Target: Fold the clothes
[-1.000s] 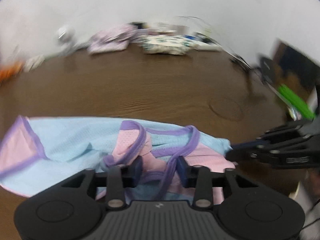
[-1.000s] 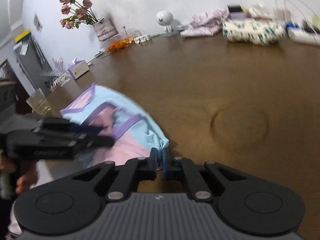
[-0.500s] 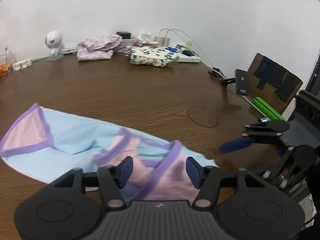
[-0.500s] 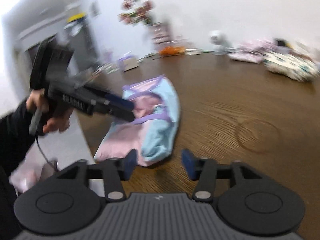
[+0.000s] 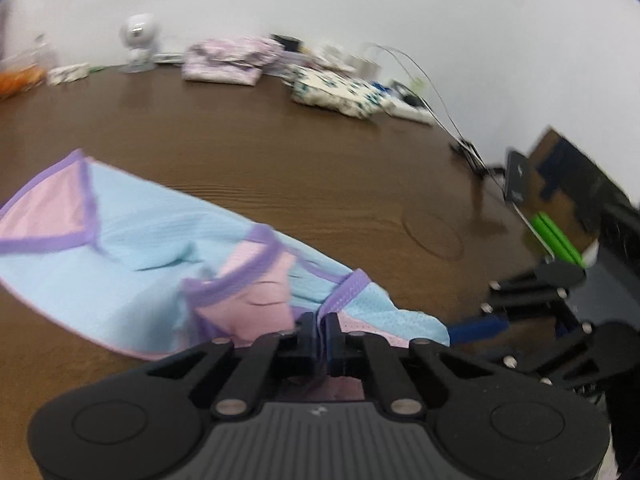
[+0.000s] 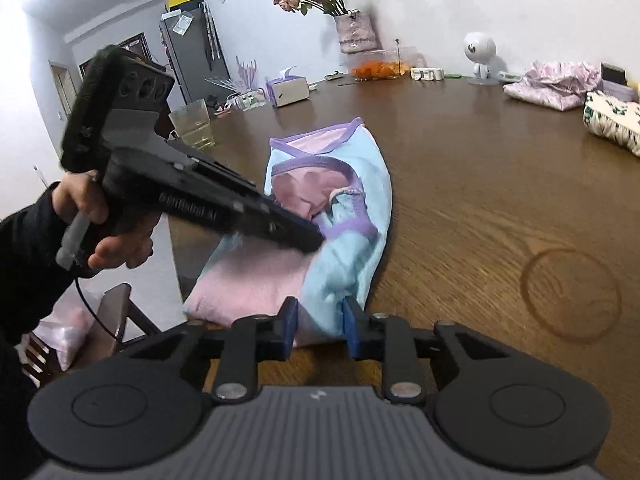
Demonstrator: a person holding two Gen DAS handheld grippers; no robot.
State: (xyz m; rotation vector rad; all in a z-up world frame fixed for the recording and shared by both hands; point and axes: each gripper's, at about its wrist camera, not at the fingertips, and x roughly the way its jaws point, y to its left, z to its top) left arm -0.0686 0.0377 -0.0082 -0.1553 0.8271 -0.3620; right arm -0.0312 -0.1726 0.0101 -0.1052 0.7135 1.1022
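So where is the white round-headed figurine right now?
The white round-headed figurine stands at the table's far edge by the wall, between the orange snack container and the folded pink clothes.

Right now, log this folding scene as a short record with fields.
garment: blue and pink top with purple trim, lying on the wooden table, partly over its near edge
left gripper: jaws closed on the garment's fabric
right gripper: jaws open, either side of the garment's near end
folded items: pink floral bundle and white patterned bundle at the far edge
other: vase of flowers, white camera
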